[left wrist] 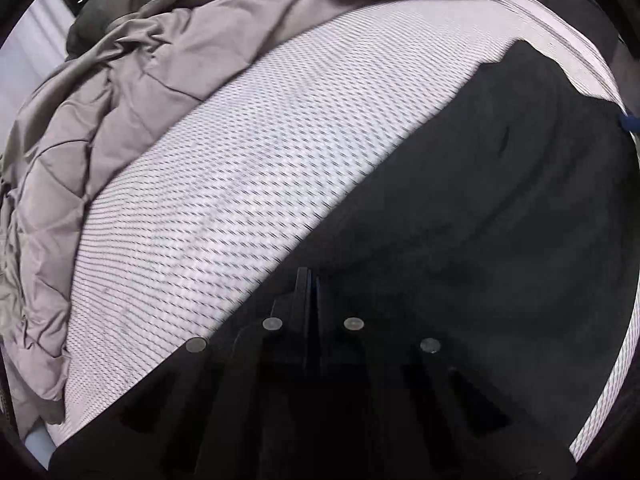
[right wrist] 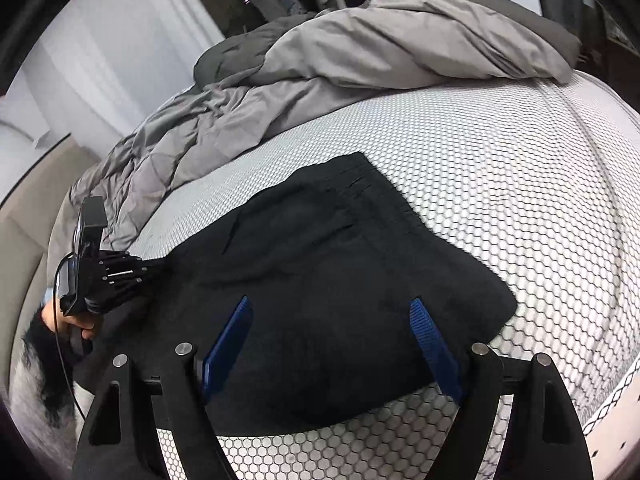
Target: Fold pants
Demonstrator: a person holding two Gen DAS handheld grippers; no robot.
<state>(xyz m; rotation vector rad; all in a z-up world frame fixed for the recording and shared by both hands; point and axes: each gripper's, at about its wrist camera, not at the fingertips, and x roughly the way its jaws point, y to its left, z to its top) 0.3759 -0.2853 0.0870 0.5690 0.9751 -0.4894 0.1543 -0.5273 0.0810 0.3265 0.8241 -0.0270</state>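
Black pants (right wrist: pixel 340 240) lie flat on the white honeycomb-patterned mattress (right wrist: pixel 500 180), folded into a broad dark slab. In the right wrist view my right gripper (right wrist: pixel 330 302) hovers over their near part, its blue pads (right wrist: pixel 230 344) wide apart and nothing between them. A hand (right wrist: pixel 76 320) holds my left gripper (right wrist: pixel 160 266) at the pants' left edge. In the left wrist view the pants (left wrist: pixel 480 200) fill the lower right, and the left gripper (left wrist: pixel 309 276) has its fingers pressed together right at their edge. Dark on dark hides the pinched cloth.
A rumpled grey duvet (right wrist: pixel 360 52) is piled along the far side of the mattress (left wrist: pixel 260 160), and shows in the left wrist view as a duvet (left wrist: pixel 100 120) heaped at the left. Bare mattress lies between duvet and pants. White curtains (right wrist: pixel 100 40) hang beyond the bed.
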